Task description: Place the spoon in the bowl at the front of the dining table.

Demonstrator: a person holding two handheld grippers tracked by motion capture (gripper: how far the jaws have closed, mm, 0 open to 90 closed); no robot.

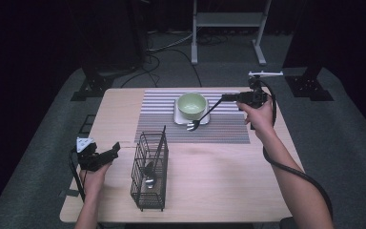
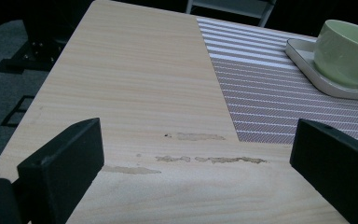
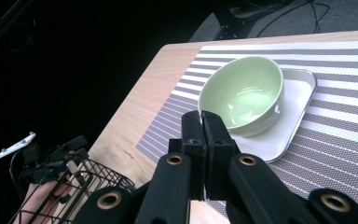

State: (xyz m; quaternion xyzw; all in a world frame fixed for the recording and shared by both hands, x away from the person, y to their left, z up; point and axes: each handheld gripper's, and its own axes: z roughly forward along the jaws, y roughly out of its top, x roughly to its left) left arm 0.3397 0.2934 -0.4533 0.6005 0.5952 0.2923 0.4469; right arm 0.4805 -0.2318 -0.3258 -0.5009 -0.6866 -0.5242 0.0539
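Observation:
My right gripper (image 1: 225, 98) hovers at the right of a pale green bowl (image 1: 191, 104) and is shut on the handle of a dark fork (image 1: 201, 117). The fork slants down to the left, with its tines near the front edge of the white square plate (image 1: 177, 117) under the bowl. In the right gripper view the jaws (image 3: 201, 119) are pressed together just before the bowl (image 3: 242, 93). My left gripper (image 1: 112, 150) is open with nothing between its fingers, low over the bare wood left of a black wire basket (image 1: 148, 171). Its own view has the jaws wide apart (image 2: 196, 140).
A striped placemat (image 1: 162, 109) lies under the plate at the back of the wooden table (image 1: 228, 181). The basket holds a spoon (image 1: 149, 180) and a tall dark utensil (image 1: 159, 145). Dark stands and cables are on the floor behind.

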